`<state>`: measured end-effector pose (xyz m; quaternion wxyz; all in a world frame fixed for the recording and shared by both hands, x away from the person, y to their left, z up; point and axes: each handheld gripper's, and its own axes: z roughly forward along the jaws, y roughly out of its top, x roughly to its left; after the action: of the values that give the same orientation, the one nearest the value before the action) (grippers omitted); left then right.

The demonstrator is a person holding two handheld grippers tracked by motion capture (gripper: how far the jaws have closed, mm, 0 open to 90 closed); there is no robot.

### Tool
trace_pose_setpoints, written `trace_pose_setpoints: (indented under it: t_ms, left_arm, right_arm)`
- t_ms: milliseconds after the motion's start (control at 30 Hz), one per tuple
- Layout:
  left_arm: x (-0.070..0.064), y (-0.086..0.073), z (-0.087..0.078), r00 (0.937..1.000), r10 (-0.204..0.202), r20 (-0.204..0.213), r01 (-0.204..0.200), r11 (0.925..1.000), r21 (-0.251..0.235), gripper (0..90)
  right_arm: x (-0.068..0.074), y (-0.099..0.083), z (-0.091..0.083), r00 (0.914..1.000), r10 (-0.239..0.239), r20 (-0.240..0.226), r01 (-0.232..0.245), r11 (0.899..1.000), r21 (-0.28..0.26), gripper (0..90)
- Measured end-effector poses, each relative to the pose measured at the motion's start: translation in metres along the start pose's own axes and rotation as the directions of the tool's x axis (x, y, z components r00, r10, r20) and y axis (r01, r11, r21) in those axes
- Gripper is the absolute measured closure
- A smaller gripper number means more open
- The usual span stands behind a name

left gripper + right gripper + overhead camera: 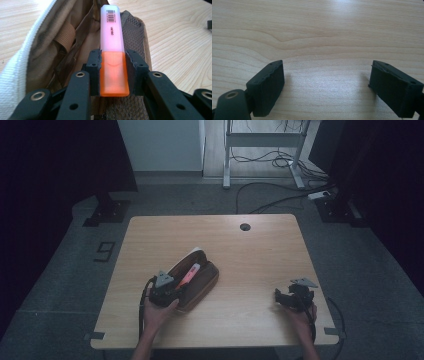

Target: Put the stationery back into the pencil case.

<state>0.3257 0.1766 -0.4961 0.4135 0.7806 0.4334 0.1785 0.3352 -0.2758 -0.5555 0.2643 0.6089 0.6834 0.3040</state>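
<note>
On the left half of the bench [250, 250], the left tool [170, 287] sits at the near end of an open brown pencil case [202, 282], which lies slanted with its mouth facing up. In the left gripper view the left tool [113, 72] has its jaws closed against both sides of a highlighter [113, 50], pressing on the orange cap while the pale pink barrel with its barcode label runs straight away from the tool. The highlighter lies along the case's opening, above the tan lining [75, 45] and just beside a mesh pocket [135, 32]; the case's pale ribbed edge [22, 62] rises to the left of the tool. From the high view the highlighter [188, 275] shows as a pink-orange strip inside the case's mouth, pointing away from the person's left hand [157, 312].

Well apart, near the right front corner of the bench, the right tool [281, 296] is held low in the person's right hand [302, 312]. In the right gripper view the right tool [327, 85] stands wide open, gripping nothing, with bare wood between its jaws.
</note>
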Motion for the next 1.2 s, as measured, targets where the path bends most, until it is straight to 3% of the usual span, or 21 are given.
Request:
trace_pose_setpoints:
  t_ms: [267,333,433,600,967,1200]
  left_arm:
    - [-0.001,-0.003,0.004,0.9993,0.019,-0.031,-0.019,0.9998,0.012,67.1]
    - [-0.002,-0.004,0.003,0.9979,0.032,-0.057,-0.032,0.9995,0.002,66.1]
    - [-0.003,-0.004,0.003,0.9968,0.029,-0.074,-0.030,0.9995,-0.004,58.3]
    - [-0.003,-0.005,0.001,0.9967,0.028,-0.077,-0.029,0.9994,-0.019,53.2]
    - [-0.006,-0.003,-0.013,0.9979,0.023,-0.060,-0.028,0.9963,-0.081,47.5]
    - [-0.010,-0.001,-0.022,0.9998,0.020,-0.009,-0.021,0.9932,-0.114,45.8]
  right_arm:
    - [0.000,0.000,0.000,1.0000,0.000,0.000,0.000,1.000,0.000,12.2]
    - [0.000,0.000,0.000,1.0000,0.000,0.000,0.000,1.000,0.000,12.2]
    - [0.000,0.000,0.000,1.0000,0.000,0.000,0.000,1.000,0.000,12.3]
    - [0.000,0.000,0.000,1.0000,0.000,0.000,0.000,1.000,0.000,12.3]
    - [0.000,0.000,0.000,1.0000,0.000,0.000,0.000,1.000,0.000,12.3]
    - [0.000,0.000,0.000,1.0000,0.000,0.000,0.000,1.000,0.000,12.3]
